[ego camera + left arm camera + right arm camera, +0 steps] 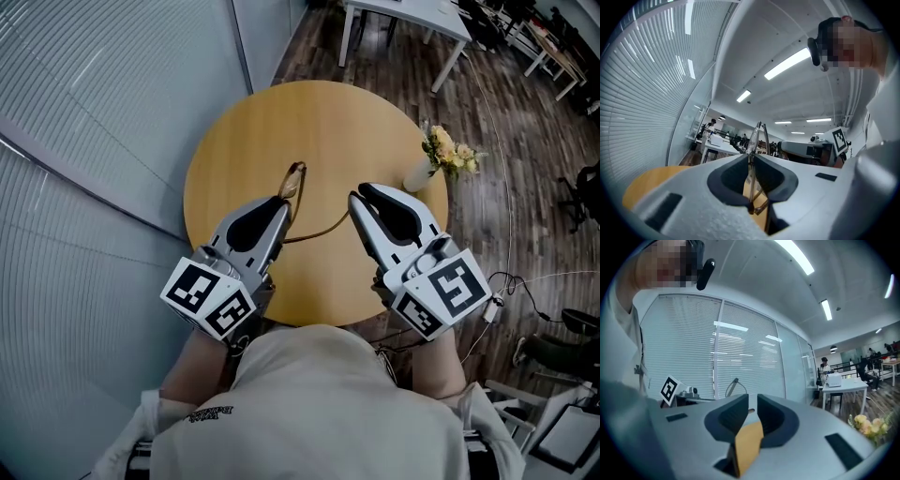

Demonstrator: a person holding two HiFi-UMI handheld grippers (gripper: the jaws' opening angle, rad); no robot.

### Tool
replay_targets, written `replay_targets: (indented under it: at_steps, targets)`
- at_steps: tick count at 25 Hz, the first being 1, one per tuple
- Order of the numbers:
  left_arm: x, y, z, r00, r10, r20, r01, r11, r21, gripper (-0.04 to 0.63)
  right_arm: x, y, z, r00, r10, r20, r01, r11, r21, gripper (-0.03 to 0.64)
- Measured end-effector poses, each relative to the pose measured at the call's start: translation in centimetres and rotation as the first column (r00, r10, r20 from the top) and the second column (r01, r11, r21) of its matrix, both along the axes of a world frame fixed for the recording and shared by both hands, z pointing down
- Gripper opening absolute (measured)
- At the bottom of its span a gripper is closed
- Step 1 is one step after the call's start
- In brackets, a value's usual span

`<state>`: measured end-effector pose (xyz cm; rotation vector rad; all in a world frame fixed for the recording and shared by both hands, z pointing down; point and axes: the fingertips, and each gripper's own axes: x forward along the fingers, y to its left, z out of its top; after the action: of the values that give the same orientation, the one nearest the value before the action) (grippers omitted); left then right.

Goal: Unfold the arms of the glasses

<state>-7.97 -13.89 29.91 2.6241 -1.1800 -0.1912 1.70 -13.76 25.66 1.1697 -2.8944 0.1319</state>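
Now your left gripper (284,201) holds the glasses (296,178).
Its jaws pinch the frame; your right gripper (354,199) has jaws a bit apart.

- round tan counter (328,122): smooth, matt, wood-look
- thin brown-framed glasses (294,179): clear glossy lenses
- left hand-held gripper (284,202), right hand-held gripper (356,199): matt grey plastic, black matt pads
- dark plank floor (487,131): wood grain

glasses (296,178): being held in left gripper (283,202), over table (244,131) middle.
right gripper (356,199): being held just right of glasses.
vase (419,174): being kept at table's right edge.
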Motion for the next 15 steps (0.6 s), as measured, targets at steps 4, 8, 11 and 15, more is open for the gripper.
replay_targets:
  at_steps: [4, 8, 11, 15]
  targets:
    - [-1.2, -0.3, -0.7, 0.998, -0.053, -0.028, 0.053, 0.999, 0.010, 0.052, 0.5, 0.6, 1.2, 0.999, 0.018, -0.038, -0.019, 1.000, -0.002, 0.071]
    - [-2.2, -1.0, -0.7, 0.993, -0.108, -0.037, 0.109, 0.994, 0.019, 0.052, 0.7, 0.6, 3.4, 0.997, 0.027, -0.073, -0.030, 0.999, -0.035, 0.064]
    - [-2.9, -1.4, -0.9, 0.989, -0.139, -0.045, 0.141, 0.990, 0.031, 0.052, 0.6, 1.0, 4.7, 0.997, 0.014, -0.082, -0.020, 0.998, -0.065, 0.063]
    - [-3.6, -1.6, -1.0, 0.983, -0.166, -0.084, 0.169, 0.985, 0.030, 0.052, 0.2, 1.9, 5.6, 0.997, -0.016, -0.070, 0.010, 0.996, -0.085, 0.063]
